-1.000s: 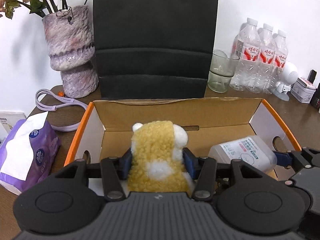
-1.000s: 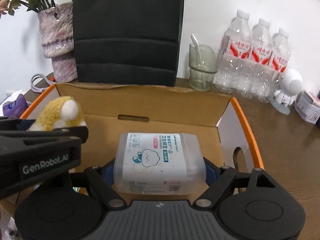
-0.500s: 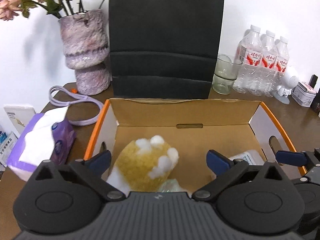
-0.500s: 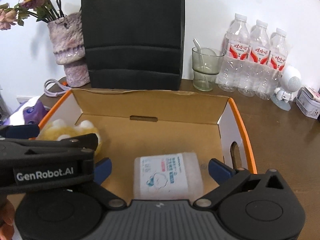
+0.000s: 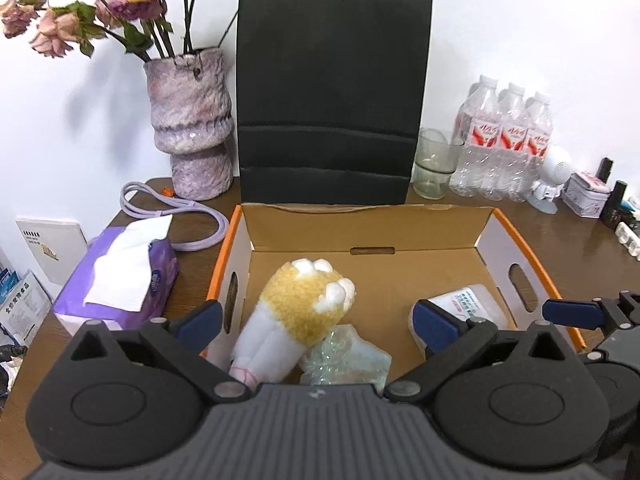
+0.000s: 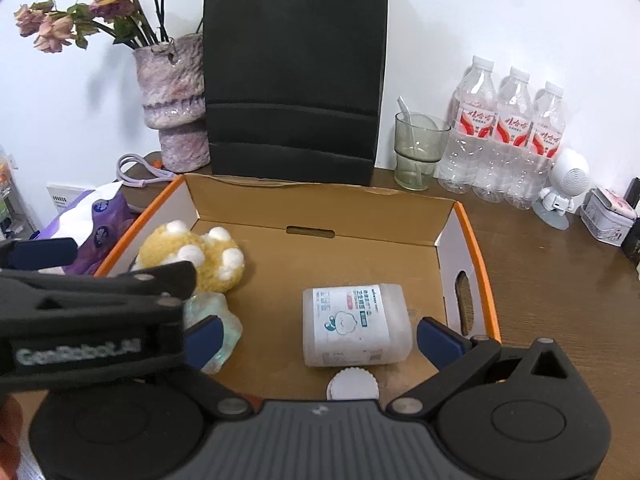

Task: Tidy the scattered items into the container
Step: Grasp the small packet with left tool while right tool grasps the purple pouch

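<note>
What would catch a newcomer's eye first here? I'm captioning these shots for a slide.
The fluffy yellow-and-white plush paw lying at the left of the orange-edged cardboard box, propped on a crinkly clear plastic packet. Next, the white plastic cotton-swab tub on its side at the box's right. Behind stands a tall black paper bag.

Both grippers are matte black with round hubs and silver screws. Blue pads (image 5: pixel 434 322) tip the fingers. White "GenRobot.AI" lettering (image 6: pixel 78 356) marks the left gripper (image 6: pixel 60 280) at nine o'clock.
</note>
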Demonstrator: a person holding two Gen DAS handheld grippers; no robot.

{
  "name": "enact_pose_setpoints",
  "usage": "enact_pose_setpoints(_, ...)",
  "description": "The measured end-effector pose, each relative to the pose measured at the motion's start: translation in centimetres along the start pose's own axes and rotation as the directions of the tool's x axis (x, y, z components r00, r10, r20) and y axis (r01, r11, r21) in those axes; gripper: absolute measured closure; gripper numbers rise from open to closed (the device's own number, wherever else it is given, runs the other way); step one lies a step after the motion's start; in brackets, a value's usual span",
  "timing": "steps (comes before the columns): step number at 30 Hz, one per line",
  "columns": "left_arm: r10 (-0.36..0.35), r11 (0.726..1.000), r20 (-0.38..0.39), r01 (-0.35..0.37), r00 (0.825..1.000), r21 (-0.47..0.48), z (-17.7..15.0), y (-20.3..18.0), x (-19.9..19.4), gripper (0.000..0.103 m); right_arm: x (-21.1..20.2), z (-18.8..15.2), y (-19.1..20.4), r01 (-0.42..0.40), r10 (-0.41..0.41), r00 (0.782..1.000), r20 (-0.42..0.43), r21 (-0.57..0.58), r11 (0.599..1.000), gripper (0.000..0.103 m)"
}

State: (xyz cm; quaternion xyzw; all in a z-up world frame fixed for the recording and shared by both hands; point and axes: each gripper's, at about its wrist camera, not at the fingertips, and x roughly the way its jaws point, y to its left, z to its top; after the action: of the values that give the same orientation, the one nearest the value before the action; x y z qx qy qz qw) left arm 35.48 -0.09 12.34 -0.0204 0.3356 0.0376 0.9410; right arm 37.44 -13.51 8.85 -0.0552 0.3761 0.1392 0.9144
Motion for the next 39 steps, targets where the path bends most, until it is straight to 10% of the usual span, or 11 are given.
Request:
enact_pose_setpoints(18, -0.141, 0.99, 0.13, 0.137, 0.981, 0.038, -7.4, 6.4, -11.4, 0.0, -10.4, -9.0, -0.8, -0.015, 0.028, 0.994, 0.109, -0.12, 0.993, 0.0)
enact_pose_setpoints(39, -0.149, 0.989, -0.008, 0.149, 0.989, 0.008, -22.7, 10.1, -13.6, 0.0, -12.5, -23.7, -0.3, -0.156, 0.162, 0.985, 0.051, -0.109, 0.982, 0.0)
